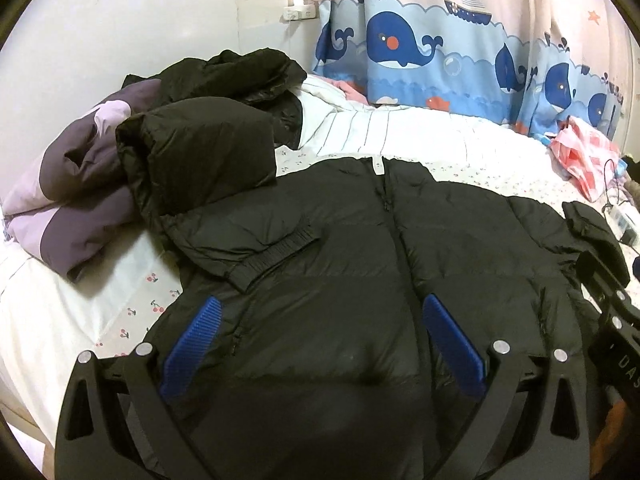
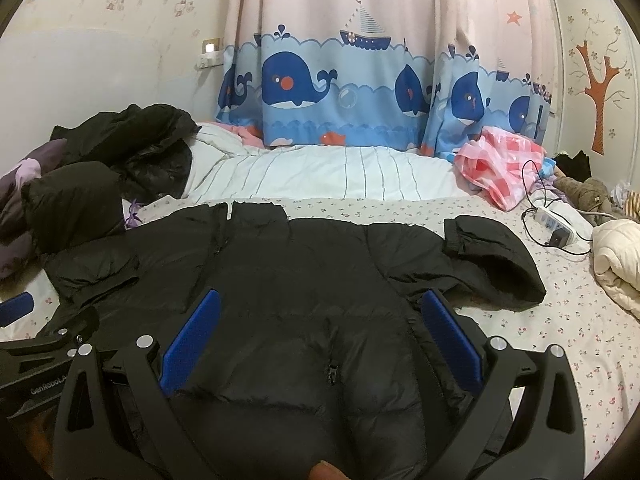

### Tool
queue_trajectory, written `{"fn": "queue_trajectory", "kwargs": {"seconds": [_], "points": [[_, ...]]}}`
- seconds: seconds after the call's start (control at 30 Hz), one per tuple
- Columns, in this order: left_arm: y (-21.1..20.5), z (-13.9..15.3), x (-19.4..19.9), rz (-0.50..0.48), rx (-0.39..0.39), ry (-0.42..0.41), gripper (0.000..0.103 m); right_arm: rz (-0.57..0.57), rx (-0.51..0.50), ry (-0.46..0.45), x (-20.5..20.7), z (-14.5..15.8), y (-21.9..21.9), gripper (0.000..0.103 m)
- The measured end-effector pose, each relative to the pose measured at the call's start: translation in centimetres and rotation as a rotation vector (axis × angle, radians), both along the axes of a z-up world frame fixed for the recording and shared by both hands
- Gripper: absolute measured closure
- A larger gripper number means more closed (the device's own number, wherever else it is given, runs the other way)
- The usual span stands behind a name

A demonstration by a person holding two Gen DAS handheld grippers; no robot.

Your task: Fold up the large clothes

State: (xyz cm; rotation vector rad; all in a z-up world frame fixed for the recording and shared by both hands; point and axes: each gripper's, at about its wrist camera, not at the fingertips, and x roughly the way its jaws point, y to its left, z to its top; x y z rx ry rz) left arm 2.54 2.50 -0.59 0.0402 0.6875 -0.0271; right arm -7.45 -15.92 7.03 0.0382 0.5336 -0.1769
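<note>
Both tongs stand wide apart and hold nothing: the left tongs (image 1: 320, 340) and the right tongs (image 2: 322, 336) hover low over the hem end of the black jacket (image 2: 304, 272), side by side. The jacket lies front up on the bed (image 2: 560, 320), zip (image 1: 390, 208) closed, collar away from the cameras. Its left sleeve (image 1: 276, 248) is already folded across the chest, ribbed cuff showing; the right sleeve (image 2: 492, 256) lies out to the side, bent back on itself. Judgement: the step in hand is probably bringing that right sleeve inward, or lifting the hem toward the collar. To do it well, each grip should bite deep into the padding, since the quilted shell looks slick and puffy and is likely to spring back; press trapped air out before releasing. The fill forms soft horizontal baffles, matte with a slight sheen. Farther off, a folded black garment (image 1: 200, 152) sits on a purple quilt (image 1: 60, 208). A striped white duvet (image 2: 340, 172) and a pink checked bag (image 2: 500, 164) lie before the whale curtain (image 2: 320, 80).
</note>
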Motion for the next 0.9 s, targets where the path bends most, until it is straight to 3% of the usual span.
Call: {"fn": "queue_trajectory", "kwargs": {"seconds": [0.9], "points": [[-0.42,0.16,-0.62,0.006,0.037,-0.044,0.006,0.018,0.025,0.011,0.06,-0.07,-0.05,0.006]]}}
